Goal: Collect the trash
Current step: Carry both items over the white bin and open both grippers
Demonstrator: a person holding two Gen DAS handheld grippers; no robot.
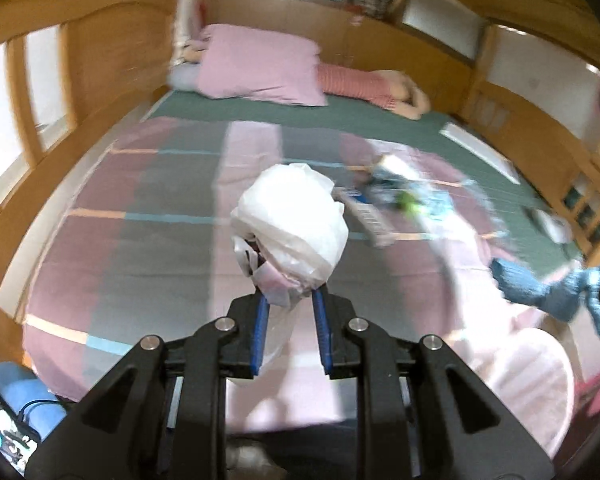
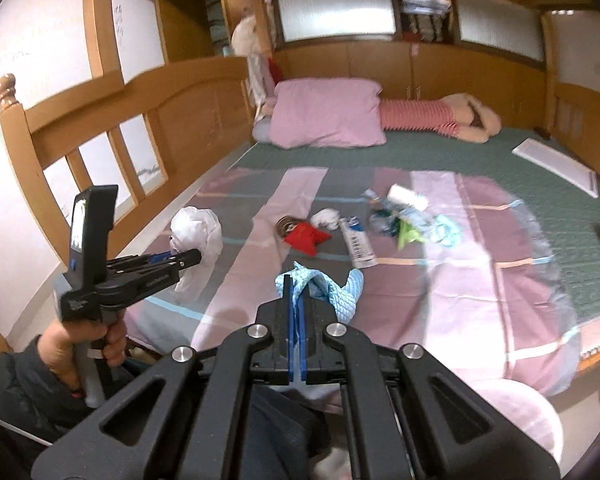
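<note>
My left gripper point(image 1: 288, 300) is shut on a white plastic bag point(image 1: 296, 224) and holds it up above the bed; the bag also shows in the right wrist view point(image 2: 198, 236) with the left gripper point(image 2: 180, 258) at the left. My right gripper point(image 2: 298, 284) is shut on a light blue cloth point(image 2: 340, 288), which also shows in the left wrist view point(image 1: 540, 284) at the right. Trash lies on the bed: a red wrapper point(image 2: 306, 238), a crumpled white tissue point(image 2: 328, 218), a white tube point(image 2: 358, 242), and a pile of blue and green wrappers point(image 2: 412, 220).
The striped bedspread point(image 2: 480, 248) covers a bed with a wooden rail point(image 2: 148, 120) at the left. A pink pillow point(image 2: 328, 112) and a stuffed toy point(image 2: 460, 118) lie at the head. A white flat box point(image 2: 556, 164) lies at the right. A pink round stool point(image 2: 520, 412) stands near me.
</note>
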